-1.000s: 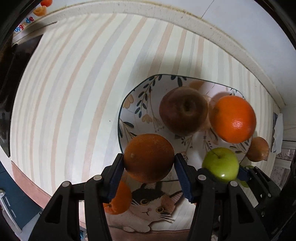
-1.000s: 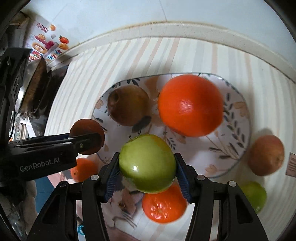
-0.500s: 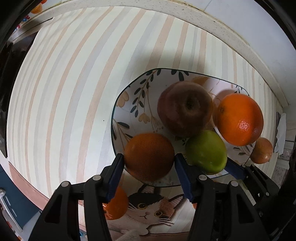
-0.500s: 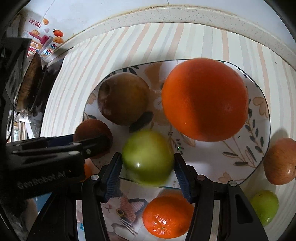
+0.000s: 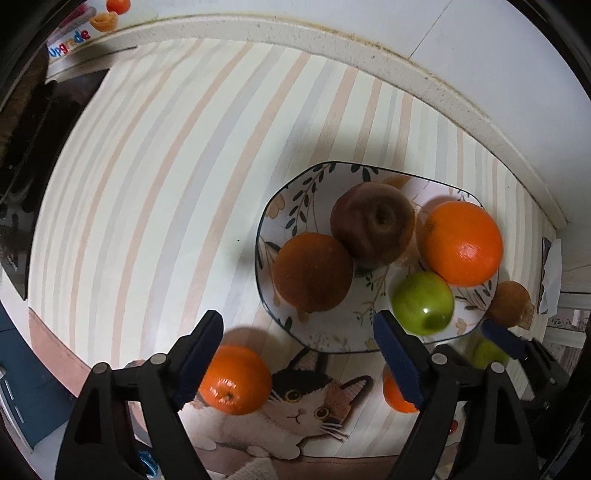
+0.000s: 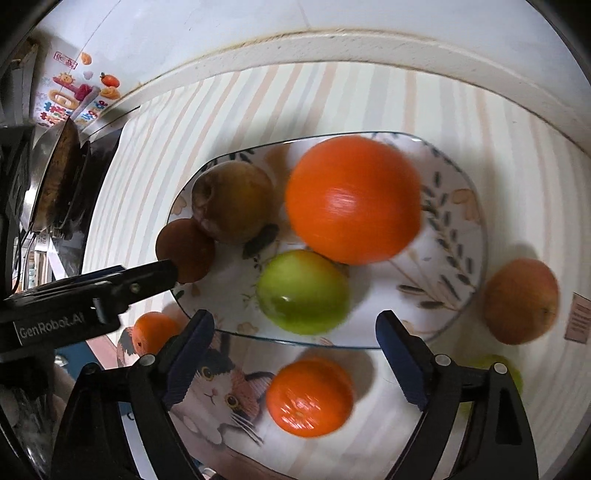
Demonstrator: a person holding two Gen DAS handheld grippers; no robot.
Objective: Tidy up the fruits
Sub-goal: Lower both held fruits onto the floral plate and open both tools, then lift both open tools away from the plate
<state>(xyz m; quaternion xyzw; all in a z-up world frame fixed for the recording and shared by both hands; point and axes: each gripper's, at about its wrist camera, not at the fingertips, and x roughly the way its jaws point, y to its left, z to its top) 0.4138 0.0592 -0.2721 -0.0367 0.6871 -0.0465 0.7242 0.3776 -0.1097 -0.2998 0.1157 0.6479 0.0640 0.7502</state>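
We look down on a desk covered by a striped mat (image 5: 177, 177) in pale cream, peach and grey bands, with a cat picture (image 5: 303, 402) printed near its close edge. A speckled pale stone rim (image 5: 295, 33) curves round the far side, and beyond it we see a white wall (image 5: 480, 55). At the far left a colourful sticker sheet (image 6: 74, 96) leans by the wall, beside dark objects we cannot make out. Light falls from above, casting soft shadows.

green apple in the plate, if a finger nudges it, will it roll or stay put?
Likely rolls: the green apple is round and smooth. The plate rim should probably stop it, and the big orange right behind it blocks that way. Its glossy skin may slip off the pads.
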